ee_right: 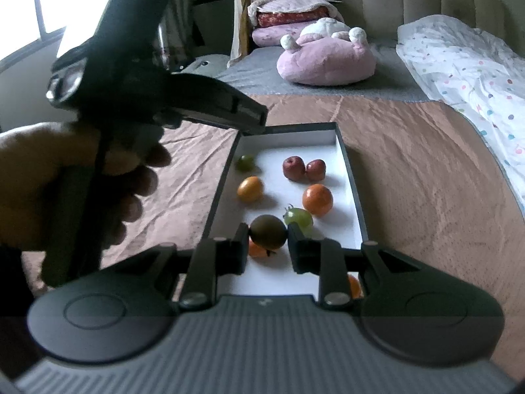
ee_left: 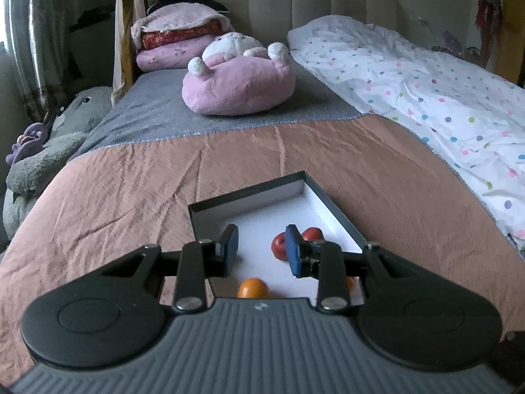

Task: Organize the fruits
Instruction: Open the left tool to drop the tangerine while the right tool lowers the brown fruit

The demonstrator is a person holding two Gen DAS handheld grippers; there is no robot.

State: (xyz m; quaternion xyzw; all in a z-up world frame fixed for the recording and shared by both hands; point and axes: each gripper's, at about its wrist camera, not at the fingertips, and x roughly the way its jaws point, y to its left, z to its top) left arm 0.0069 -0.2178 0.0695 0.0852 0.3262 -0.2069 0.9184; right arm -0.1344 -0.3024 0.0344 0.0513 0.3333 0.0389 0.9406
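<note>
A shallow dark box with a white floor (ee_right: 328, 197) lies on the pink bedspread and holds small fruits. In the right wrist view my right gripper (ee_right: 267, 241) is shut on a dark brown-green fruit (ee_right: 268, 231) above the box's near end. Two red fruits (ee_right: 303, 168), two orange ones (ee_right: 317, 199) (ee_right: 250, 188), a green one (ee_right: 298, 216) and a small green one (ee_right: 245, 162) lie inside. My left gripper (ee_left: 261, 246) is open and empty over the box (ee_left: 262, 223), with red fruits (ee_left: 279, 246) and an orange fruit (ee_left: 252, 288) below it. It also shows in the right wrist view (ee_right: 210, 98), held by a hand.
A pink plush toy (ee_left: 239, 85) and stacked pillows (ee_left: 177, 39) lie at the head of the bed. A white polka-dot duvet (ee_left: 426, 98) runs along the right. A grey plush (ee_left: 49, 151) sits beside the bed on the left.
</note>
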